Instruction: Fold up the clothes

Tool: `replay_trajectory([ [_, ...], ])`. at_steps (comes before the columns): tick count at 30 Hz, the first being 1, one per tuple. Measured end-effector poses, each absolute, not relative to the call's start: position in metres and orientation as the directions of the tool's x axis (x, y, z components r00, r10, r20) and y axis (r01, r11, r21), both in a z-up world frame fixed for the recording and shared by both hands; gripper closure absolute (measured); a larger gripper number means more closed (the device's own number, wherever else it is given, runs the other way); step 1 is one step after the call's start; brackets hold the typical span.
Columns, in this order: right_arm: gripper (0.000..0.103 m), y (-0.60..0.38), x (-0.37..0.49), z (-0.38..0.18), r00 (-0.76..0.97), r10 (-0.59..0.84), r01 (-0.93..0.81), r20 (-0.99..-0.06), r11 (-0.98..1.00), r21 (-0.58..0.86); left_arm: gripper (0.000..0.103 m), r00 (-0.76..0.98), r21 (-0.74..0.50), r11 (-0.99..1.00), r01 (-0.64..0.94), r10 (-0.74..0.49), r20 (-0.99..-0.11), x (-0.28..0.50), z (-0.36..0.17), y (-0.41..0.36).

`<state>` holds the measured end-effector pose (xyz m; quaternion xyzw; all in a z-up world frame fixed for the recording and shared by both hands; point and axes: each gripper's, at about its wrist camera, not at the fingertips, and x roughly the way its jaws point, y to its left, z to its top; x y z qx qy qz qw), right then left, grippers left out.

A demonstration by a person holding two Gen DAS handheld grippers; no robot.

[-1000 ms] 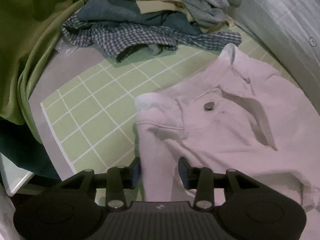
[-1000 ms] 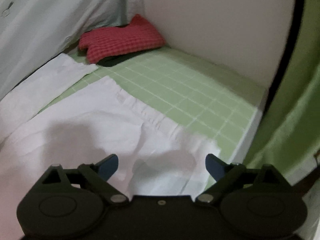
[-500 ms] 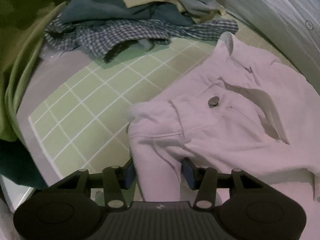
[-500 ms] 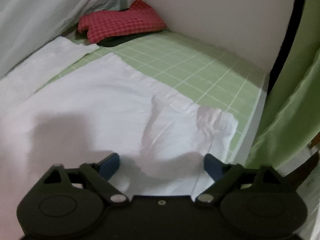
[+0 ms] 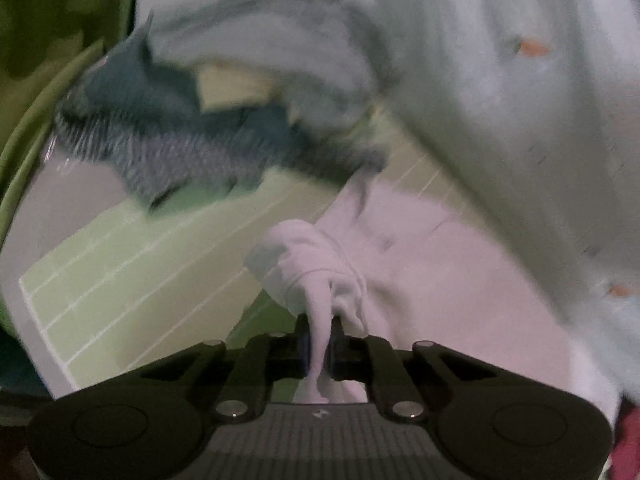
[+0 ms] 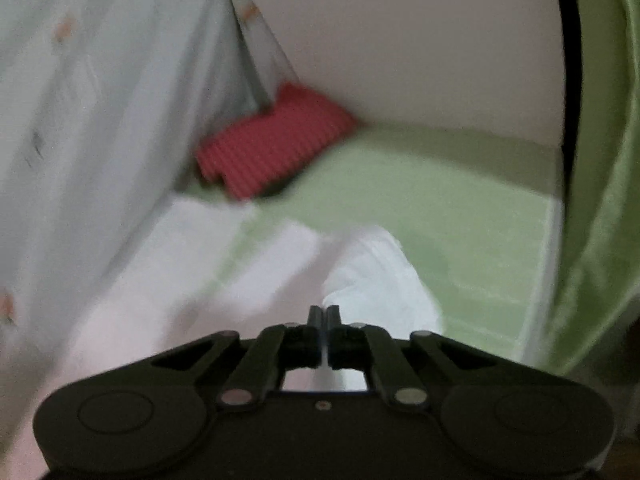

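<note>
left gripper (image 5: 319, 340): black, silver screws (ribbed grey plate) | right gripper (image 6: 324, 330): black, silver screws

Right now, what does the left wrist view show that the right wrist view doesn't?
Left only: the clothes pile, and the left gripper closing on a bunched fold of the white garment.

Right only: the red cloth by the wall, and the right gripper shut on the garment's edge.

Both: the white garment, the green mat and the pale patterned fabric.
</note>
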<state>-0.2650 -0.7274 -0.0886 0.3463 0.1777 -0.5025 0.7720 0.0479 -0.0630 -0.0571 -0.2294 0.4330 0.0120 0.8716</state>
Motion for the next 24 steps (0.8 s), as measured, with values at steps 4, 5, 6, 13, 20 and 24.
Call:
replay_trajectory([
  [4, 0.101, -0.723, -0.262, -0.04, 0.526, -0.701, 0.831, -0.482, 0.303, 0.467, 0.096, 0.71, -0.477, 0.858, -0.19, -0.216, -0.671, 0.049, -0.013, -0.063],
  [5, 0.101, -0.72, -0.262, -0.027, 0.546, -0.712, 0.812, -0.442, 0.322, 0.486, 0.096, 0.734, -0.496, 0.849, -0.18, -0.22, -0.643, 0.047, -0.002, -0.063],
  [6, 0.101, -0.718, -0.263, -0.015, 0.556, -0.723, 0.803, -0.409, 0.342, 0.488, 0.096, 0.753, -0.507, 0.844, -0.176, -0.216, -0.621, 0.043, 0.009, -0.062],
  [13, 0.102, -0.703, -0.283, 0.057, 0.604, -0.766, 0.744, -0.221, 0.442, 0.502, 0.096, 0.839, -0.54, 0.811, -0.225, -0.121, -0.531, -0.01, 0.068, -0.041],
  [20, 0.102, -0.71, -0.234, 0.029, 0.613, -0.73, 0.771, -0.303, 0.469, 0.43, 0.096, 0.775, -0.408, 0.846, -0.344, 0.011, -0.631, 0.006, 0.043, -0.05],
  [24, 0.102, -0.724, -0.202, -0.003, 0.617, -0.684, 0.762, -0.389, 0.394, 0.515, 0.096, 0.705, -0.434, 0.799, -0.417, -0.017, -0.709, 0.031, -0.002, -0.059],
])
